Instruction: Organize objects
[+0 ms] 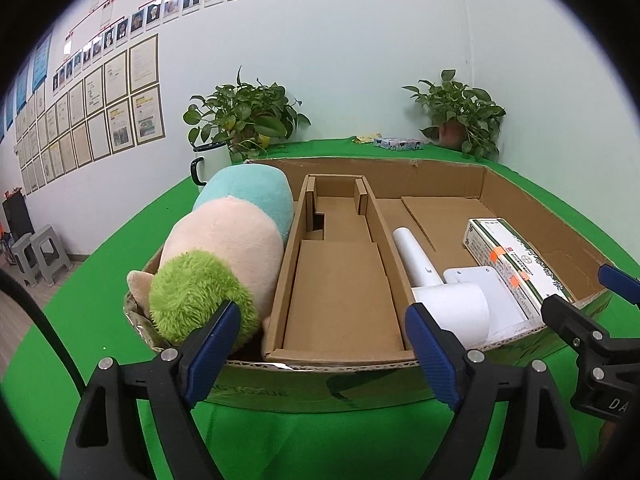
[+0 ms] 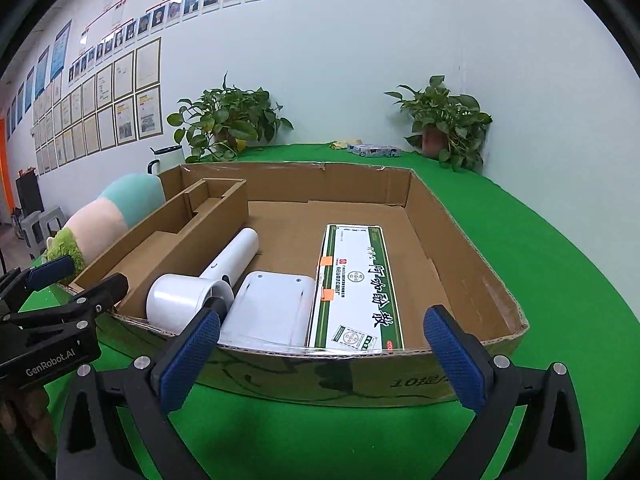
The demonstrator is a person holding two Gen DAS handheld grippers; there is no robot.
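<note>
A wide shallow cardboard box [image 1: 320,384] [image 2: 320,376] lies on the green table. At its left end is a plush toy [image 1: 224,248] [image 2: 100,216] in green, pink and teal. Beside it sits a brown cardboard insert [image 1: 340,280] [image 2: 168,240], then a white handheld device [image 1: 440,292] [image 2: 188,296], a flat white plate [image 2: 268,308] and a green-and-white medicine box [image 1: 508,256] [image 2: 356,280]. My left gripper [image 1: 322,316] [image 2: 76,280] is open at the box's near wall, in front of the insert. My right gripper [image 2: 322,318] [image 1: 584,288] is open in front of the plate and medicine box. Neither holds anything.
Two potted plants [image 1: 244,116] [image 1: 456,116] stand at the back of the table against the wall. A white mug [image 1: 210,164] is behind the plush toy, and a small patterned packet [image 1: 398,144] lies at the back. Grey stools [image 1: 38,254] stand on the floor at left.
</note>
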